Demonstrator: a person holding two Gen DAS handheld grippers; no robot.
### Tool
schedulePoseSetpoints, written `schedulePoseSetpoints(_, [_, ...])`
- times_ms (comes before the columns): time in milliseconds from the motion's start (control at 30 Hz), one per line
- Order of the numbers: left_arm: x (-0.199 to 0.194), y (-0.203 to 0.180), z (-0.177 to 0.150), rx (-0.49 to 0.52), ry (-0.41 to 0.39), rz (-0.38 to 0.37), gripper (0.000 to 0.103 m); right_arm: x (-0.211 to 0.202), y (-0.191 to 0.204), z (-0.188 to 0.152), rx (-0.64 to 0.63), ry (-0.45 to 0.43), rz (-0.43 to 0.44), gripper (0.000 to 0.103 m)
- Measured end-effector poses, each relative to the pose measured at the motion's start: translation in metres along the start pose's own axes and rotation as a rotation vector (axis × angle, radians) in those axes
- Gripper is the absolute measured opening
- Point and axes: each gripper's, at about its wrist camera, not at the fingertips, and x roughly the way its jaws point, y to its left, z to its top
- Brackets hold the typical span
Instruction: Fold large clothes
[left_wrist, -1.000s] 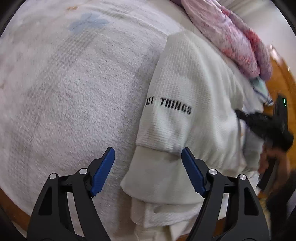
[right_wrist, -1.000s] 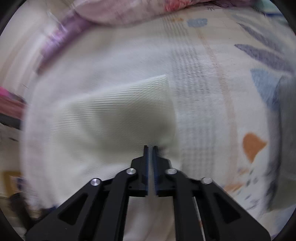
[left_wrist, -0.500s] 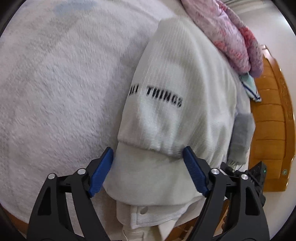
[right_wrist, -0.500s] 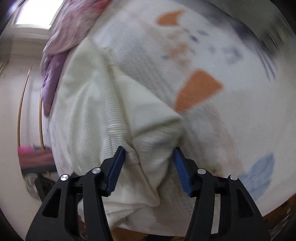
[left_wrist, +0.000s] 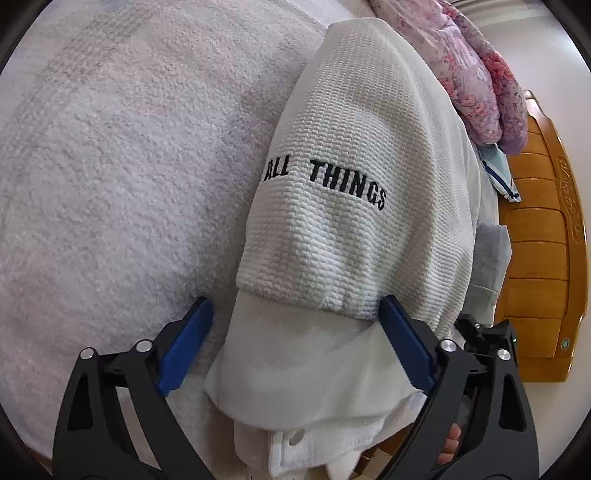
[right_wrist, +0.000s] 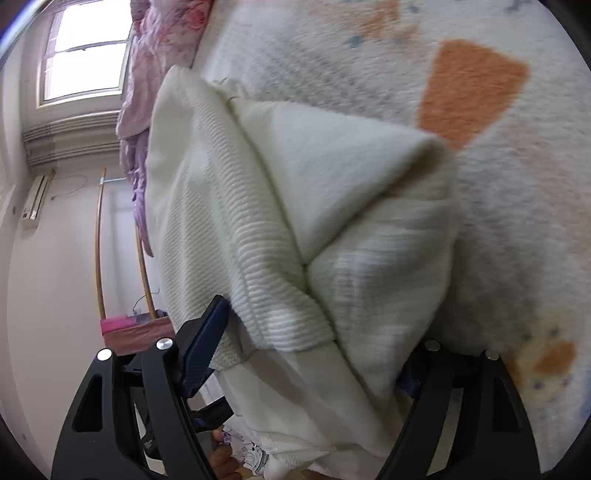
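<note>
Left wrist view. Left gripper (left_wrist: 295, 336): tilted steeply down over the bed, jaws spread wide and opening; blue pads (left_wrist: 184, 350) stand either side of the folded garment's near end, left pad clear of the cloth; contact at the right pad cannot be told. White waffle-knit top (left_wrist: 354, 206): folded bundle, long axis running away from the gripper toward the upper right, black lettering "ALL THINGS" across it; near end lies between the fingers, a smooth inner layer with a button (left_wrist: 294, 437) showing below. Pale fleece blanket (left_wrist: 122, 177) to the left and ahead. Pink floral quilt (left_wrist: 476, 74) beyond the garment's far end. Wooden bed frame (left_wrist: 539, 258) to the right. Right gripper (left_wrist: 484, 339) partly visible behind the right finger.

Right wrist view. Right gripper (right_wrist: 312, 350): angled down, jaws wide and opening, straddling the same bundle's corner; right pad hidden behind cloth. Picture blurred. Blanket here shows orange patches (right_wrist: 469, 88). Window (right_wrist: 85, 48) far left.
</note>
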Motion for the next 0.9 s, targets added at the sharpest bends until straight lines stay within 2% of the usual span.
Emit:
schedulePoseSetpoints(67, [0.002,0.003,-0.002,0.000,-0.019,-0.027,0.094,0.000,-0.001,-0.003,-0.002,-0.019,0.008,0.075])
schedulePoseSetpoints(133, [0.002,0.001,-0.005,-0.002,-0.021,-0.018,0.094,-0.001,0.000,-0.009,0.006,-0.035,-0.001,0.074])
schedulePoseSetpoints(233, [0.003,-0.004,-0.009,0.012,0.033,-0.036,0.094,-0.004,-0.002,-0.029,0.030,-0.026,0.013,0.069])
schedulePoseSetpoints(333, [0.006,-0.013,-0.017,0.113,0.049,0.008,0.094,-0.007,-0.012,-0.039,0.068,-0.046,0.053,0.065])
schedulePoseSetpoints(400, [0.007,-0.015,-0.017,0.104,0.042,0.024,0.093,-0.005,-0.009,-0.038,0.068,-0.039,0.045,0.064])
schedulePoseSetpoints(467, [0.008,-0.020,-0.015,0.091,0.028,0.038,0.081,-0.001,-0.003,-0.039,0.052,-0.021,0.054,0.054])
schedulePoseSetpoints(533, [0.007,-0.025,-0.012,0.087,0.034,0.056,0.075,0.003,0.001,-0.035,0.067,-0.023,0.054,0.038])
schedulePoseSetpoints(600, [0.005,-0.032,-0.012,0.110,0.034,0.087,0.060,0.003,0.008,-0.036,0.054,-0.027,0.017,0.032])
schedulePoseSetpoints(633, [0.002,-0.036,-0.011,0.129,0.033,0.099,0.056,0.000,0.016,-0.036,0.025,-0.030,-0.019,0.029])
schedulePoseSetpoints(700, [-0.009,-0.041,-0.012,0.149,0.020,0.098,0.034,-0.007,0.038,-0.037,-0.044,-0.049,-0.083,0.025])
schedulePoseSetpoints(800, [-0.029,-0.068,-0.016,0.229,-0.033,0.095,0.025,-0.018,0.077,-0.039,-0.172,-0.078,-0.152,0.022])
schedulePoseSetpoints(900, [-0.049,-0.094,-0.018,0.228,-0.097,0.051,0.024,-0.039,0.123,-0.031,-0.333,-0.114,-0.202,0.021])
